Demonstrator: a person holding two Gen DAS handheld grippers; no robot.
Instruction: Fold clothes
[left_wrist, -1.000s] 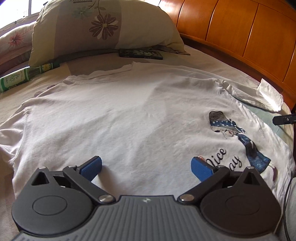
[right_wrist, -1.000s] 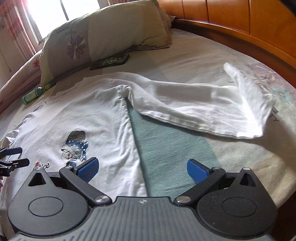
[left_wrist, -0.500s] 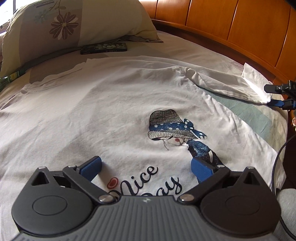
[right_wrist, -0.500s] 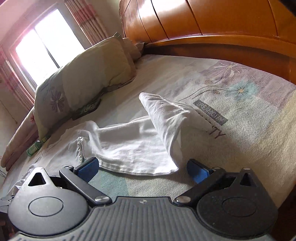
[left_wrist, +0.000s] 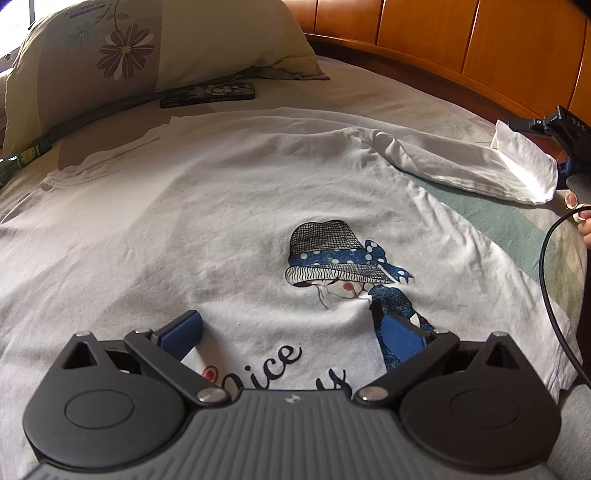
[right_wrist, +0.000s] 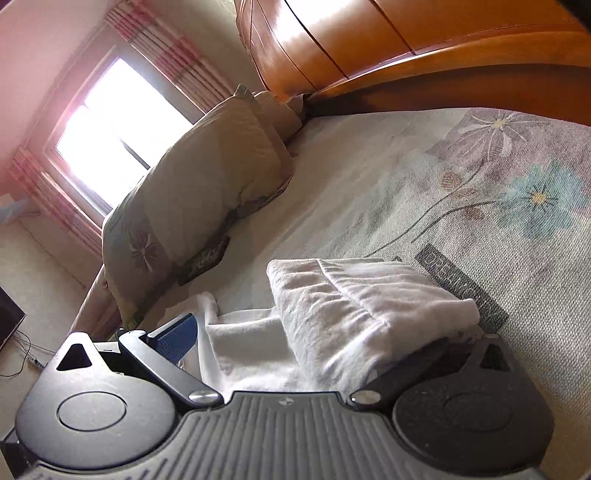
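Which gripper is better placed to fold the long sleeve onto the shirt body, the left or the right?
Probably the right. The right gripper is open, with the sleeve end lying between its fingers. The left gripper, also open, hangs over the shirt's printed front, far from that sleeve.

**Sunlit bedroom, wooden headboard**

A bed (right_wrist: 388, 177) with a pale floral cover fills the room. Its glossy orange wooden headboard (right_wrist: 369, 40) runs from 12 to 2 o'clock. At 10 o'clock a bright window (right_wrist: 110, 129) glows between pink striped curtains (right_wrist: 59, 206); a flower-print pillow (right_wrist: 207, 192) lies beneath.
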